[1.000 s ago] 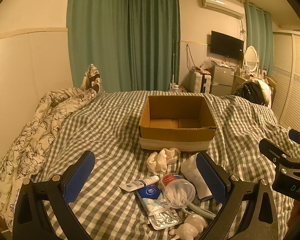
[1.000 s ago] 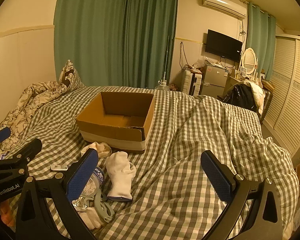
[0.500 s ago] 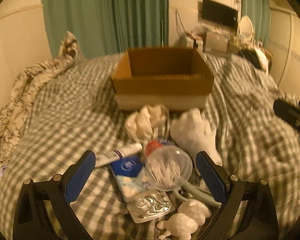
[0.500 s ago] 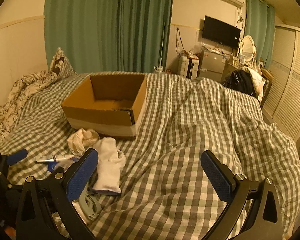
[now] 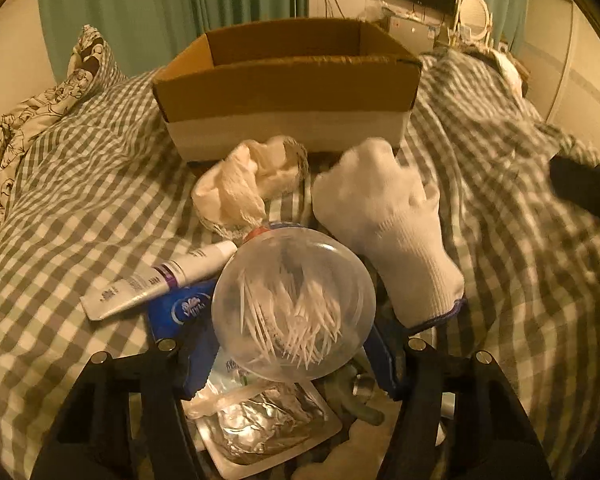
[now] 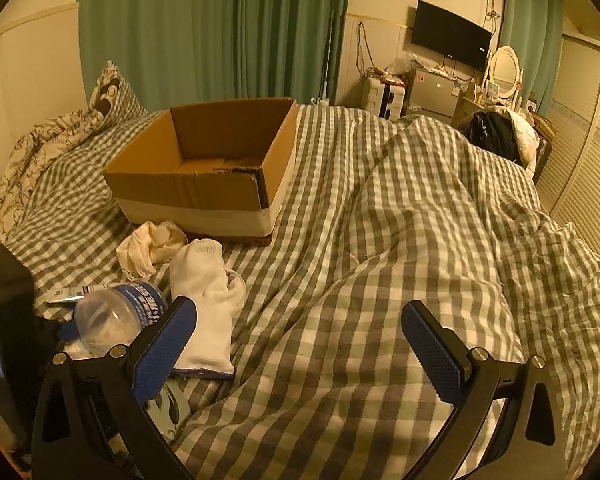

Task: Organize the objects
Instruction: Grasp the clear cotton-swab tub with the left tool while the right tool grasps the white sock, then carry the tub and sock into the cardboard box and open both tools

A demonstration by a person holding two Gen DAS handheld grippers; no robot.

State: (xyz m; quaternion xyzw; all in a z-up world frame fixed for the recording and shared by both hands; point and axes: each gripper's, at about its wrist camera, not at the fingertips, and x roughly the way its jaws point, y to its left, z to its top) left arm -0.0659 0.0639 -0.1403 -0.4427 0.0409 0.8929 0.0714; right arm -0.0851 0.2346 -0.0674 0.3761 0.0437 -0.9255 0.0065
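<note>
On the grey-and-white checked bedspread, an open brown cardboard box sits far from the cameras, with a white knit glove near its front. Nearer, the left gripper is closing its jaws around a clear round plastic toothpick jar; whether the pads press cannot be told. At right, the right gripper stands wide apart over bare bedspread, holding nothing.

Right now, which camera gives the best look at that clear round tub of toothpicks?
The left wrist view. The toothpick tub fills the middle there, its clear bottom facing the camera between the closing left gripper fingers, toothpicks plainly visible. The right wrist view shows it only from the side at the left edge, smaller, partly hidden.
</note>
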